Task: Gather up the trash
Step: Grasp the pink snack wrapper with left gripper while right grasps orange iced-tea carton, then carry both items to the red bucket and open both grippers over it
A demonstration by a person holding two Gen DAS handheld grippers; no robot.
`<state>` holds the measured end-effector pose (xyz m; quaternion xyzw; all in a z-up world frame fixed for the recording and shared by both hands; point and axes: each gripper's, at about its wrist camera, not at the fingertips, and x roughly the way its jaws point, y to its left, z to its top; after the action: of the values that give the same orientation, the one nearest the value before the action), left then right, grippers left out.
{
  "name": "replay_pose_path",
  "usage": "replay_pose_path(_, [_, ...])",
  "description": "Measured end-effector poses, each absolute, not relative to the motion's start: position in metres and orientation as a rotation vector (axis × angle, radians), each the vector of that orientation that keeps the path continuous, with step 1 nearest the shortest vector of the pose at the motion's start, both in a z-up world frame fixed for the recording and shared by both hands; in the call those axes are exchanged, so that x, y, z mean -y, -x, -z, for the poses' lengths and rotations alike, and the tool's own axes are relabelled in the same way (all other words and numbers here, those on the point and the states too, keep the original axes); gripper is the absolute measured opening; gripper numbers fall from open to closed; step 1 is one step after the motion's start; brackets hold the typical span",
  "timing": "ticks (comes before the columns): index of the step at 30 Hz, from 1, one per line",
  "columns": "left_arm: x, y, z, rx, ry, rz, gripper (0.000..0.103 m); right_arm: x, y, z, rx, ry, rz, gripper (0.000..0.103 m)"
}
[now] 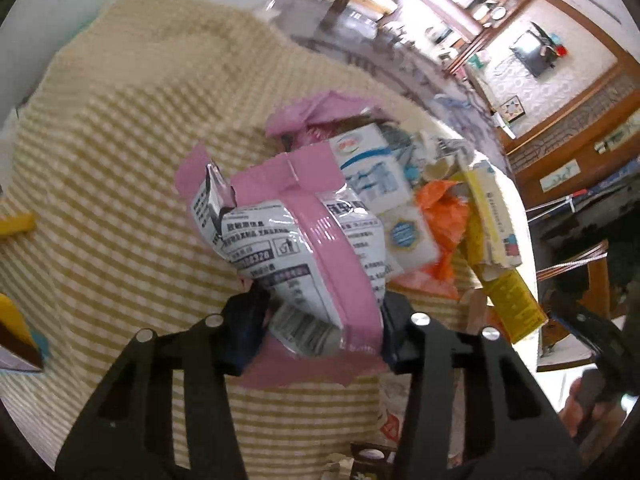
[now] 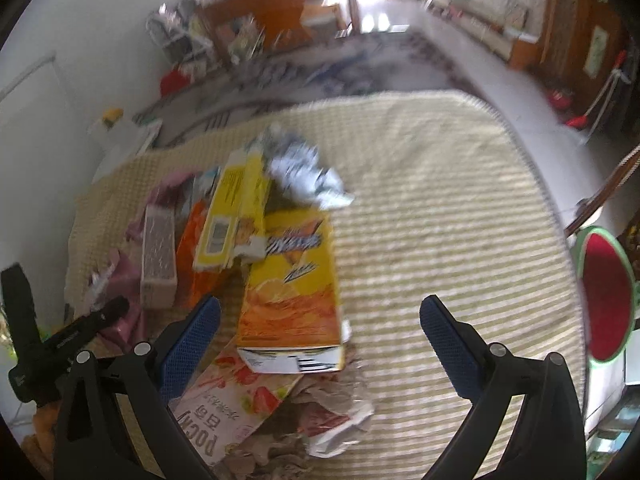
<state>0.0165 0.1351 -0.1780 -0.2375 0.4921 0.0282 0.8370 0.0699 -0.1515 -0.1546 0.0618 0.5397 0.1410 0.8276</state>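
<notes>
Low in the left wrist frame our left gripper (image 1: 320, 320) pinches a pink-and-white wrapper (image 1: 304, 240) between its pads, while at the bottom of the right wrist frame our right gripper (image 2: 320, 344) hangs spread wide, gripping nothing.

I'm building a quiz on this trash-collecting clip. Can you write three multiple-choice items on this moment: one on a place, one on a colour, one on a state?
1. Where does the trash lie?
A. on a cream checked cloth
B. in a metal sink
C. on a bare wooden shelf

2. What colour are the bands on the wrapper between the left gripper's pads?
A. green
B. pink
C. black

3. How stands the right gripper?
A. shut on a carton
B. shut on nothing
C. open, holding nothing

Answers:
1 A: the pile rests on the cream checked cloth.
2 B: the pink-banded wrapper sits in the left gripper, pads pressing it.
3 C: the right gripper has its fingers spread wide above the yellow-orange carton.
</notes>
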Motion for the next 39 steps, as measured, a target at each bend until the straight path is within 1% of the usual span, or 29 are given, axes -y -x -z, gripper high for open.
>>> replay_pose_path(3, [-0.13,-0.01,0.161,-0.998,0.447,-0.049,0.046,0.144,-0.074,0.164,-1.189,-0.13,-0.322,0.096])
replay_pose_path(4, [-0.129,-0.01,0.158,-0.988,0.434,-0.046,0.046,0.143,-0.075,0.167,-1.199,-0.123,-0.317,0.093])
replay_pose_path(5, [-0.127,-0.009,0.152,-0.972,0.415,-0.043,0.046,0.143,-0.076,0.168,-1.206,-0.118,-0.313,0.089])
replay_pose_path(7, [-0.122,-0.009,0.142,-0.946,0.39,-0.03,0.046,0.146,-0.078,0.174,-1.233,-0.12,-0.309,0.075])
replay_pose_path(8, [-0.121,-0.009,0.139,-0.939,0.384,-0.022,0.046,0.148,-0.079,0.177,-1.245,-0.13,-0.314,0.07])
replay_pose_path(9, [-0.119,-0.01,0.136,-0.933,0.38,-0.011,0.046,0.149,-0.079,0.179,-1.25,-0.134,-0.318,0.061])
replay_pose_path(12, [-0.108,-0.016,0.131,-0.919,0.365,0.018,0.046,0.153,-0.072,0.175,-1.23,-0.135,-0.33,0.06])
replay_pose_path(18, [-0.074,-0.023,0.116,-0.889,0.307,0.103,0.046,0.171,-0.045,0.145,-1.13,-0.157,-0.336,0.059])
replay_pose_path(25, [-0.006,-0.037,0.095,-0.864,0.243,0.25,0.046,0.237,-0.016,0.114,-1.006,-0.251,-0.241,0.06])
replay_pose_path(30, [0.074,-0.045,0.088,-0.867,0.185,0.373,0.046,0.312,-0.011,0.103,-0.934,-0.32,-0.138,0.06])
replay_pose_path(35, [0.167,-0.056,0.091,-0.9,0.157,0.518,0.046,0.399,-0.007,0.108,-0.934,-0.383,-0.023,0.06])
replay_pose_path(39, [0.248,-0.07,0.105,-0.938,0.14,0.623,0.046,0.478,-0.004,0.126,-0.957,-0.463,0.087,0.06])
